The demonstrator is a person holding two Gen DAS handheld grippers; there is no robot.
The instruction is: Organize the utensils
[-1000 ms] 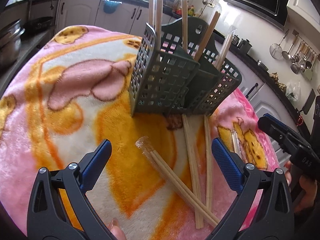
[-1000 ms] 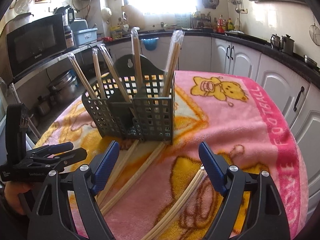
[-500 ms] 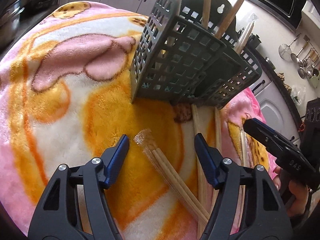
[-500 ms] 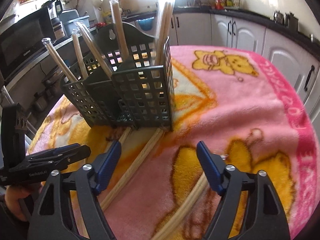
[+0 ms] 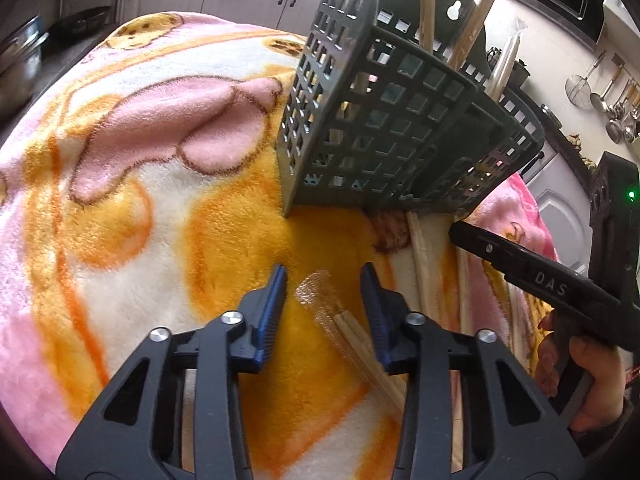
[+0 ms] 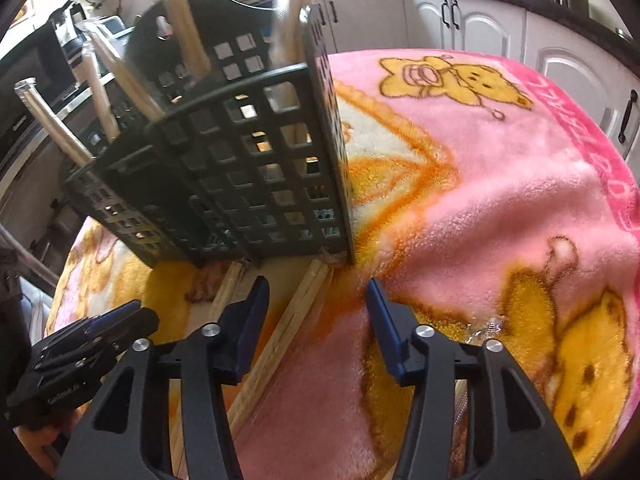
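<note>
The wrapped chopsticks (image 5: 344,328) lie on the blanket (image 5: 140,168) in front of the basket (image 5: 384,120), their plastic tip between the left gripper's (image 5: 323,300) spread fingers, untouched.

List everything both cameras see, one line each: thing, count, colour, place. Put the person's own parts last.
Utensil basket: one, dark grey-green plastic grid, standing on the blanket ahead of both tongs.
Chopsticks in basket: several wrapped pairs, pale wood, upright or leaning in its compartments.
Wrapped chopsticks: one pair, pale wood in clear sleeve, lying between the left tongs' fingers.
Loose chopsticks: several, pale wood, lying on the blanket in front of the basket.
Blanket: one, pink, orange and white with cartoon bears, covering the table.
Cabinets: white, along the walls.
Ladles: several, metal, hanging on the wall.
Left tongs: black with blue pads, open.
Right tongs: same, open.
</note>
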